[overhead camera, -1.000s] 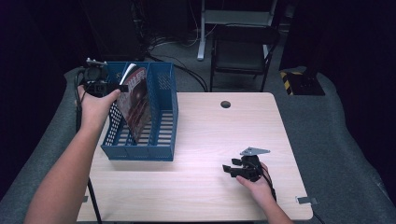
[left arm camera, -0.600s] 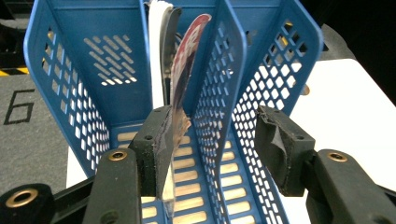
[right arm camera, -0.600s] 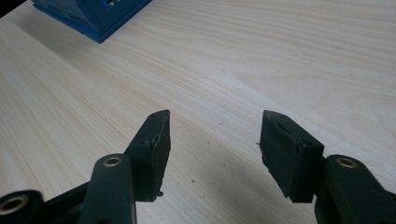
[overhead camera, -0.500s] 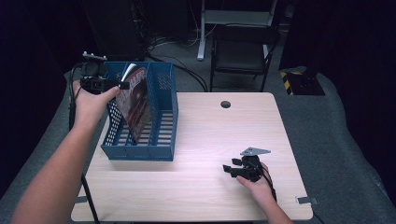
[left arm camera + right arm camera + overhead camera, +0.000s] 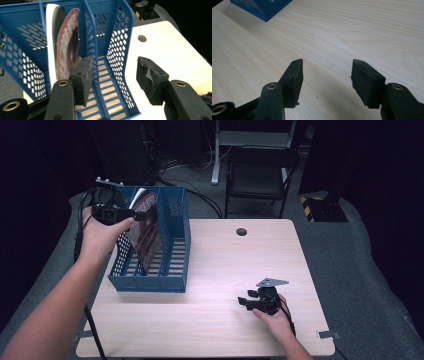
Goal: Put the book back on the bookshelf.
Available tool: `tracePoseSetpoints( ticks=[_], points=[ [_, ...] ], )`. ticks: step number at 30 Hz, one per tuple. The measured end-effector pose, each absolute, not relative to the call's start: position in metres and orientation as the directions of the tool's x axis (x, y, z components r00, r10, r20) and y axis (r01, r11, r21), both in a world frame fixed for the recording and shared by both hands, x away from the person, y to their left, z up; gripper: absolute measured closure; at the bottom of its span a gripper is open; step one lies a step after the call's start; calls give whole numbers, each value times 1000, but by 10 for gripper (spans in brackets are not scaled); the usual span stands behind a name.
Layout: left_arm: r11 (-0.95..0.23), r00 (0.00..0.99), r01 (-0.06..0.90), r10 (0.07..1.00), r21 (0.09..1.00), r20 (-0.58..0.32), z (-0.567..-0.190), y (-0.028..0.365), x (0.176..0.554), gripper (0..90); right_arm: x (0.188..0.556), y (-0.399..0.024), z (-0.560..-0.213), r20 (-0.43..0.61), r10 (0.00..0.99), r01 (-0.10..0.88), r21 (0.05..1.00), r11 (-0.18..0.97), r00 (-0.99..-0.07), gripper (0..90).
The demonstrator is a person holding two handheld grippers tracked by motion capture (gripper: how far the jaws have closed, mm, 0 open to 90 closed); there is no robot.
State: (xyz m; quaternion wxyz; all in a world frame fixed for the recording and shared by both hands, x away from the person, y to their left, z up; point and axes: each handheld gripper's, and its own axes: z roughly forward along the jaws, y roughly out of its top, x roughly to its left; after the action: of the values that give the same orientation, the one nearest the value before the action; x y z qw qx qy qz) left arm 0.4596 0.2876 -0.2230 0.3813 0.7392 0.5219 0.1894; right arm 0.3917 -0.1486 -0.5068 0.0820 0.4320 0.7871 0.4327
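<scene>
**Open left gripper above the blue file rack, right gripper resting on the table**

Seen from the high view, the blue plastic rack (image 5: 165,265) stands at about nine o'clock on the pale wood-grain table (image 5: 210,320). It is a three-slot file holder with perforated, honeycomb-patterned side walls and a slatted floor. A flat magazine (image 5: 146,232) with a glossy dark red cover stands on edge in the rack's left part, leaning slightly, its top edge curved. The left gripper view shows it just left of a divider wall, with a white sheet (image 5: 51,50) pressed against its far side.

The left gripper (image 5: 131,215) sits at the rack's ten o'clock corner, held by a hand (image 5: 100,235) above the rim. Its jaws stand apart, and nothing lies between the matte black, rough foam pads (image 5: 83,77). In the left gripper view the jaws frame the slatted floor of the right-hand slot and that slot's outer wall, with the magazine to the left of the left jaw.

The right gripper (image 5: 245,301) rests at about five o'clock on the table, well apart from the rack, with a grey three-cornered plate (image 5: 271,282) on top. Its jaws gape wide over bare wood in the right gripper view (image 5: 325,75), nothing between them. A round hole (image 5: 241,231) pierces the tabletop near twelve o'clock.
</scene>
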Motion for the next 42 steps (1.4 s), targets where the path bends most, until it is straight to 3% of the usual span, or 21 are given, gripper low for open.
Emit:
tracePoseSetpoints(
  ticks=[20,42],
  points=[
    [-276,508,614,855,739,-103,-222,254,449,462,391,-149,-506,245,751,610,751,253,-614,427],
    [-420,654,579,751,699,-90,-252,203,420,457,391,-149,-505,245,751,609,752,252,-613,427]
  ],
)
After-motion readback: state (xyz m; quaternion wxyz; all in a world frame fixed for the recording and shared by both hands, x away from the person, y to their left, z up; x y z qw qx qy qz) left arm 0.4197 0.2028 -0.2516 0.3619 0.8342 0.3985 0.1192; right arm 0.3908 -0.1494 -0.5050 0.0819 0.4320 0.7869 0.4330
